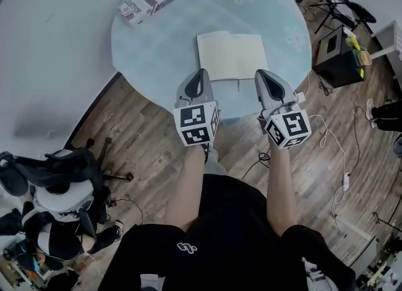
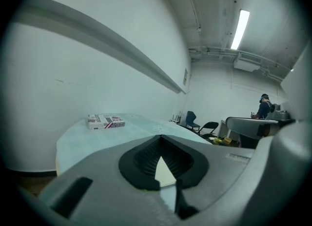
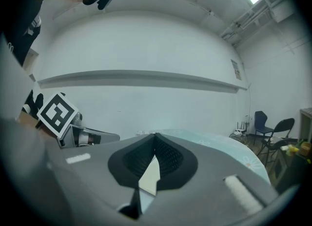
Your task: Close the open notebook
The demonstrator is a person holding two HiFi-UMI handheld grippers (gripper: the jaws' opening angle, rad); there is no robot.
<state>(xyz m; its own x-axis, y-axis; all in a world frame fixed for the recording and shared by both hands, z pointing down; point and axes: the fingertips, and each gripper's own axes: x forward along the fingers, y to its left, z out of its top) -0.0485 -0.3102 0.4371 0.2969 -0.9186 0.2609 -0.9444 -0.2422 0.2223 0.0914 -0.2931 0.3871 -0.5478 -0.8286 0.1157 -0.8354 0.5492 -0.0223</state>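
Observation:
The open notebook (image 1: pixel 232 56) lies flat with its cream pages up on the round table (image 1: pixel 157 57), which has a pale blue cloth, near the front edge. Both grippers hover at that edge, just short of the notebook. My left gripper (image 1: pixel 202 72) is at the notebook's near left corner and my right gripper (image 1: pixel 262 73) at its near right corner. Both are shut with nothing in them. In the left gripper view a strip of the notebook (image 2: pixel 164 171) shows under the closed tips of the left gripper (image 2: pixel 161 136). The right gripper view likewise shows the notebook (image 3: pixel 150 176) below the right gripper (image 3: pixel 155 135).
A printed red, white and black box (image 1: pixel 146 4) (image 2: pixel 106 121) lies at the table's far left. To the right stand a black case (image 1: pixel 339 57) and folding chairs (image 1: pixel 342 7). Cables (image 1: pixel 342 158) run over the wooden floor. Bags and gear (image 1: pixel 56 202) sit at lower left. A person (image 2: pixel 264 107) stands far off.

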